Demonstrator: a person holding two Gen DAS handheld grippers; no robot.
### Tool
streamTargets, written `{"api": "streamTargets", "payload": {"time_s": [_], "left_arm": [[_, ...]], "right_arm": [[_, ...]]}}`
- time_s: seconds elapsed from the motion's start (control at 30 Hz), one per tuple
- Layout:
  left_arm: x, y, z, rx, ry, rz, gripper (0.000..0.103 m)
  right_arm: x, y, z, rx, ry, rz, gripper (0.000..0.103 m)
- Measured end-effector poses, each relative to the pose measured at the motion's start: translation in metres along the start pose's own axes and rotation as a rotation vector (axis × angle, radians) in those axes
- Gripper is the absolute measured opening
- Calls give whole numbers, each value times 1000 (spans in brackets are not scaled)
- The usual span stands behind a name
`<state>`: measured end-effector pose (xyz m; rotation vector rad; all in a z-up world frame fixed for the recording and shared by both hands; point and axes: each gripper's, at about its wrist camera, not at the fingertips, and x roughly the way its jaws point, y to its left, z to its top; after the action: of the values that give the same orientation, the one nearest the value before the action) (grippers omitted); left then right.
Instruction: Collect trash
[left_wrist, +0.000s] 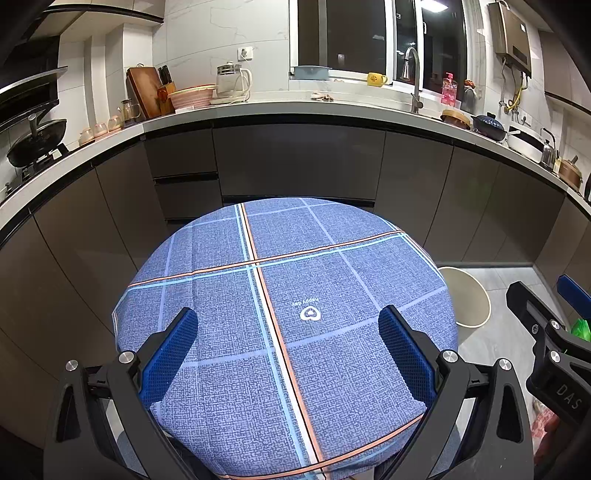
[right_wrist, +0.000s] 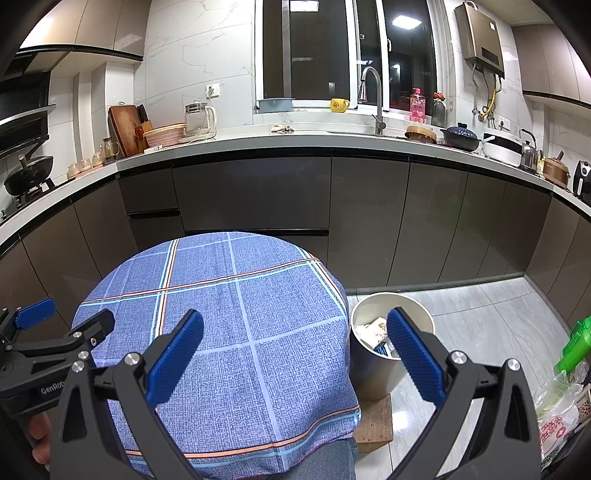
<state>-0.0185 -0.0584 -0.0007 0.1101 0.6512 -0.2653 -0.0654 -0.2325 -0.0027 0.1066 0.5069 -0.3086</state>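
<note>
Kitchen interior at night: dark flat-fronted cabinets run beneath a pale stone worktop carrying pots, a kettle and a chopping board. In the foreground stands the round counter (left_wrist: 332, 266), draped in a blue woven-look cloth crossed by orange, white and light-blue lines, with a small white heart logo near its centre. No litter is visible on the cloth in either view.

Left claw (left_wrist: 288, 347): jaws spread wide, ribbed blue pads on black arms, nothing between them, hovering over the cloth. Right claw (right_wrist: 295, 354): likewise spread and empty, one finger above the cloth, the other in line with the bin.

Trash bin (right_wrist: 373, 373): a cream, smooth-walled cylinder on the grey tiled floor just beside the counter's right edge, apparently resting on a brown mat or board. Its open mouth shows the collected trash (right_wrist: 373, 330), crumpled white paper and a darker blue-printed wrapper.

Judged step: the counter appears cleared and the collecting stage near its end, or between items. At the far right of the right wrist view lie a green plastic object (right_wrist: 574, 349) and a clear printed bag (right_wrist: 557, 413); whether these count as trash cannot be told. The next move, if any, calls for finding a remaining item, closing on thin, crushable material, and carrying it over the bin's rim.
</note>
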Motion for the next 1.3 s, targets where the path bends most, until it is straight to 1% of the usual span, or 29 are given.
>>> {"api": "streamTargets", "payload": {"time_s": [1.3], "left_arm": [[4, 2, -1, 1, 8, -4, 95]], "right_arm": [[5, -2, -7, 0, 11, 6, 100]]}}
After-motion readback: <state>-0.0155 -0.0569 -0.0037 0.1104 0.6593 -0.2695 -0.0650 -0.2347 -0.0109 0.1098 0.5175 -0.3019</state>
